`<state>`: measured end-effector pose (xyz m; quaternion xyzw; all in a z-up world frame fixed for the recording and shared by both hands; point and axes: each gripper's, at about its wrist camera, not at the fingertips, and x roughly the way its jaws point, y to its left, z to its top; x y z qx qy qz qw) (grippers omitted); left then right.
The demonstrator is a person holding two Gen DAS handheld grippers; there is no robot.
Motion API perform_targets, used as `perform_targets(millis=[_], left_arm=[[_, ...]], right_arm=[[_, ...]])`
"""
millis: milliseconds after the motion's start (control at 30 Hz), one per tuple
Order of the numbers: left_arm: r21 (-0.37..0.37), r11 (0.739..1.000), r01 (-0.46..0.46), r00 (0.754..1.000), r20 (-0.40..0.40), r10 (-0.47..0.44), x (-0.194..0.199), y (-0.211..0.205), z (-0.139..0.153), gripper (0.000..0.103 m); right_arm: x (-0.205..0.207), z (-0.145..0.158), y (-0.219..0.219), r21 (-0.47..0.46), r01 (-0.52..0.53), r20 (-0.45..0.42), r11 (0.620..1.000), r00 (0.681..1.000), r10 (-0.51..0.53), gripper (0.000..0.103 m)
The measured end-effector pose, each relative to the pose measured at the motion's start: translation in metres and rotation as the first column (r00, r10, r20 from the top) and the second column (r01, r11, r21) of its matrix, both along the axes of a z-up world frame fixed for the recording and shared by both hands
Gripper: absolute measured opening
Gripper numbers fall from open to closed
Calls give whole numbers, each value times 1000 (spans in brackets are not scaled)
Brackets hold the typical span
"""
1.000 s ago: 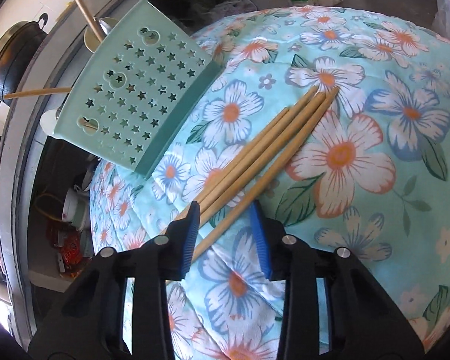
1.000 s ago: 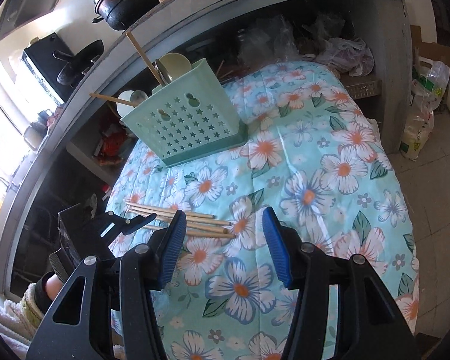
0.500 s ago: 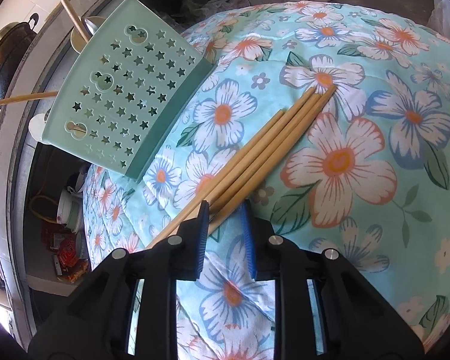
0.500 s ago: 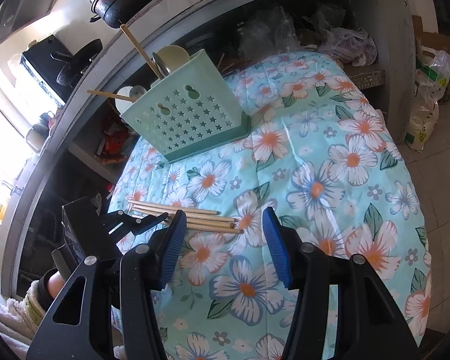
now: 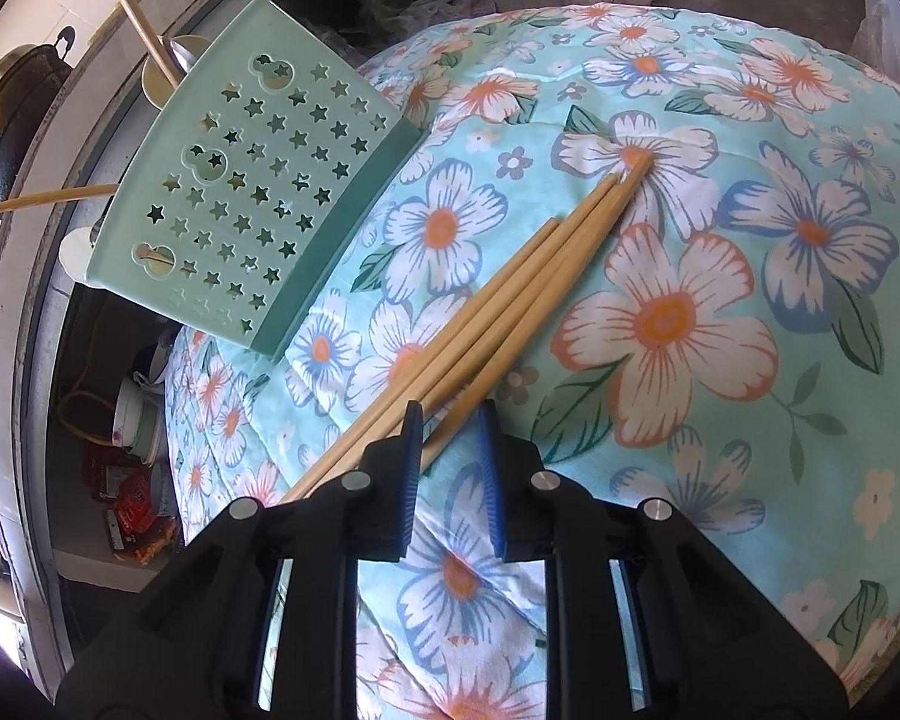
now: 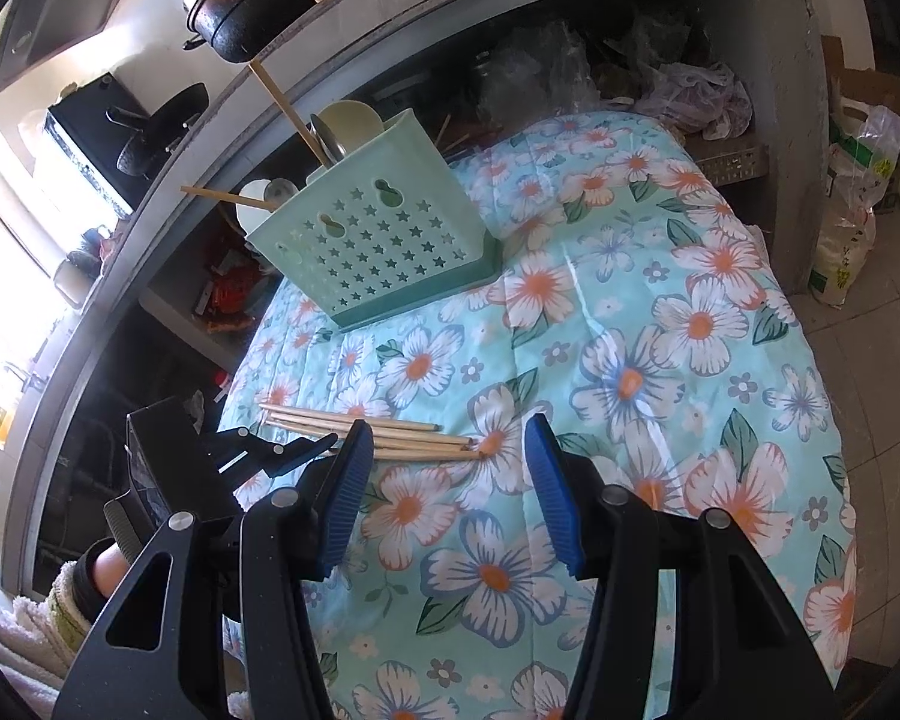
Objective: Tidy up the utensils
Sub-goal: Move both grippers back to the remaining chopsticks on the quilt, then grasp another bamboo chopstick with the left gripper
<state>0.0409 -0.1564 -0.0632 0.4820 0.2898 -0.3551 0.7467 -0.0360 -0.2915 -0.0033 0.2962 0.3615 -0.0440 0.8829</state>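
Observation:
Several wooden chopsticks [image 5: 510, 300] lie in a bundle on the floral cloth [image 5: 720, 390]. My left gripper [image 5: 448, 420] is at their near ends, its jaws closing, and the blue pads touch the sticks between them; one stick runs outside the left finger. A mint-green star-perforated utensil holder [image 5: 252, 210] stands tilted at the cloth's far left edge, holding spoons and wooden sticks. In the right wrist view the chopsticks [image 6: 414, 435] lie just ahead of my right gripper [image 6: 444, 480], which hovers open above the cloth with nothing in it. The left gripper [image 6: 306, 450] reaches in from the left, and the holder [image 6: 378, 246] stands beyond.
A grey counter [image 6: 168, 192] curves behind the holder, with a black pot [image 6: 252, 0] on top. Cluttered shelves sit under the counter. Plastic bags [image 6: 852, 192] stand on the tiled floor at right. The cloth drops off along its left and right edges.
The left gripper's jaws have narrowed around the near ends of the chopsticks. The right gripper stays as it was.

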Motion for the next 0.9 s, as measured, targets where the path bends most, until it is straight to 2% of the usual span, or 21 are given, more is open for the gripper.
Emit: perform_targets(millis=[433,533,600,767,900], left_arm=[[12,1000,7,999,-39,-7,-10,7,4,16],[8,1000,16,997,-78,-15,-14,9,7,16],[-4,1000,26,992,-122,-26,-18,13,10,16],[-48,998,40,987,-152,-47,-23,25,16,18],[-106,994,32,984,-174,-50,-19,33,26,28]], right_arm=[[-9,4,0,3,3,14,1000,1000,-3,52],[-13,5,-1,3,8,19,1000,1000,-8,52],[-15,5,-2,3,14,20,1000,1000,-14,52],[-20,0,-7,14,32,11,999,999,-32,52],[-22,-10,-12,45,57,-9,997,998,-57,52]])
